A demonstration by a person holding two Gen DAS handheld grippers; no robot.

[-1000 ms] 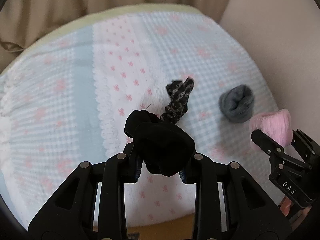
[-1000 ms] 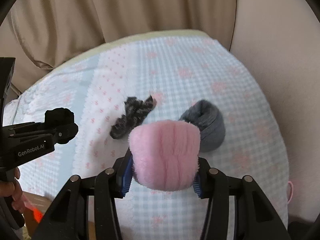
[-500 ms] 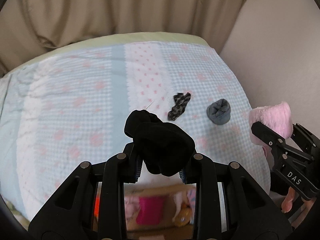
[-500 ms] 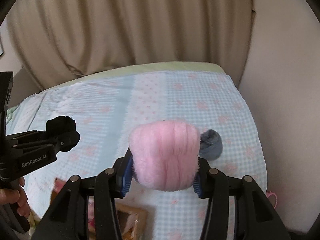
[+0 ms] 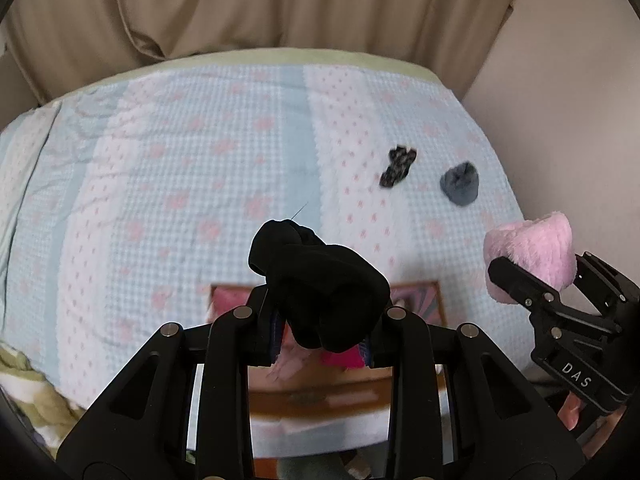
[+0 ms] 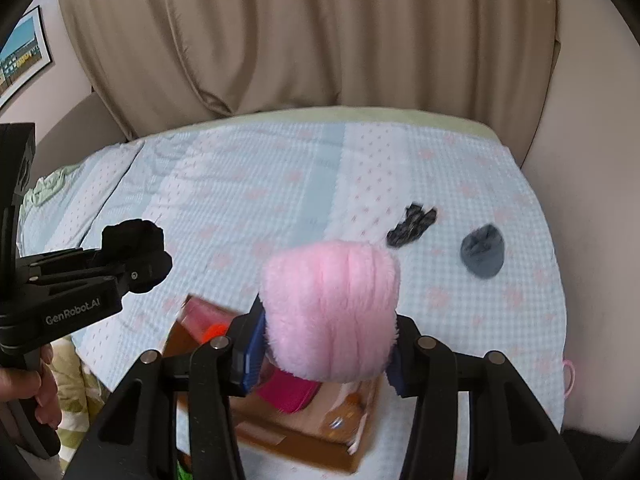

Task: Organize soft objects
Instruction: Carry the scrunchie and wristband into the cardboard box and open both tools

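My left gripper [image 5: 320, 332] is shut on a rolled black sock [image 5: 320, 280], held high above the bed; it also shows at the left of the right wrist view, the black sock [image 6: 134, 240] sticking out of the left gripper [image 6: 136, 268]. My right gripper [image 6: 326, 356] is shut on a fluffy pink sock roll [image 6: 330, 312], seen from the side as the pink roll [image 5: 532, 252] at the right of the left wrist view. On the bedspread lie a dark patterned sock [image 5: 398, 166] [image 6: 412, 226] and a grey sock roll [image 5: 460, 184] [image 6: 482, 254].
A cardboard box [image 6: 304, 432] with pink and other soft items stands at the bed's near edge, below both grippers, also seen as the box [image 5: 424, 292]. The light blue checked bedspread [image 5: 180, 184] fills the bed. Beige curtains [image 6: 280, 40] hang behind; a wall [image 5: 560, 120] runs along the right.
Both grippers have risen and pulled back from the bed with their socks still held. The socks on the bed look smaller and farther, and the cardboard box has come into view below.
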